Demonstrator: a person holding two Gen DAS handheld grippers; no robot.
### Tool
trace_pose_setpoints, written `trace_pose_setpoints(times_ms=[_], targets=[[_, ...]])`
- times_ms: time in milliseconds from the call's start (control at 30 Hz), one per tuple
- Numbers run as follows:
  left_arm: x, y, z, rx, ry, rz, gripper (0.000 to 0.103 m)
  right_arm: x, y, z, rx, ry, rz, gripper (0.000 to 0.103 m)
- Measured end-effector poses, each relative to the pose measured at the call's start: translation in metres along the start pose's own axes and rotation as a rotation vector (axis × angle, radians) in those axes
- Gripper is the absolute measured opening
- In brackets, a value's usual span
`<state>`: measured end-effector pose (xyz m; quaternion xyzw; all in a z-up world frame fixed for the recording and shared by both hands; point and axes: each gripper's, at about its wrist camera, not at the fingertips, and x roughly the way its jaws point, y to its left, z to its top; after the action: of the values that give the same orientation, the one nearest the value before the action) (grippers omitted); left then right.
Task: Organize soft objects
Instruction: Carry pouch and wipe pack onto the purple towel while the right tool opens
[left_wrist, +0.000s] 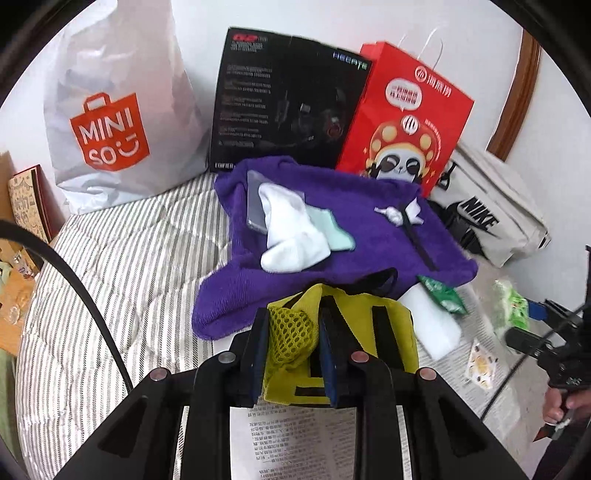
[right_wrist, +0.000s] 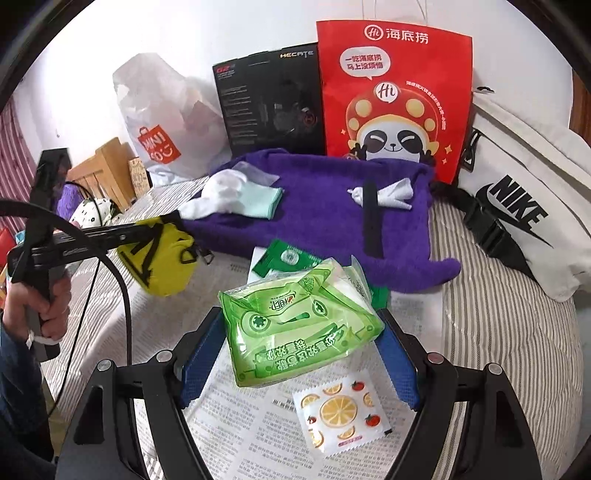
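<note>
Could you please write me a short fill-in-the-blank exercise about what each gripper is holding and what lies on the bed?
1. The left gripper is shut on a small ____ pouch with black straps.
2. The right gripper holds a ____ tissue pack.
3. The white socks lie on a ____ towel.
4. The bag with the panda is ____.

Missing words: yellow; green; purple; red
</note>
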<state>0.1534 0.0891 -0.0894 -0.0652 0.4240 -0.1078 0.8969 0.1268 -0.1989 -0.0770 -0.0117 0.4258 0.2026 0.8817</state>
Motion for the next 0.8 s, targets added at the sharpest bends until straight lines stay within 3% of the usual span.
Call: trace_pose_setpoints(times_ms=[567, 800], targets=[[0.006, -0.011, 0.059, 0.065, -0.033, 0.007, 0.024, 0.039, -0.046, 0.073, 0.112, -0.024, -0.056, 0.08], [0.025, -0.015, 0.088, 0.076, -0.038, -0.001, 0.024, 0.064, -0.06, 0.088, 0.137, 0.003, -0.077, 0.08]])
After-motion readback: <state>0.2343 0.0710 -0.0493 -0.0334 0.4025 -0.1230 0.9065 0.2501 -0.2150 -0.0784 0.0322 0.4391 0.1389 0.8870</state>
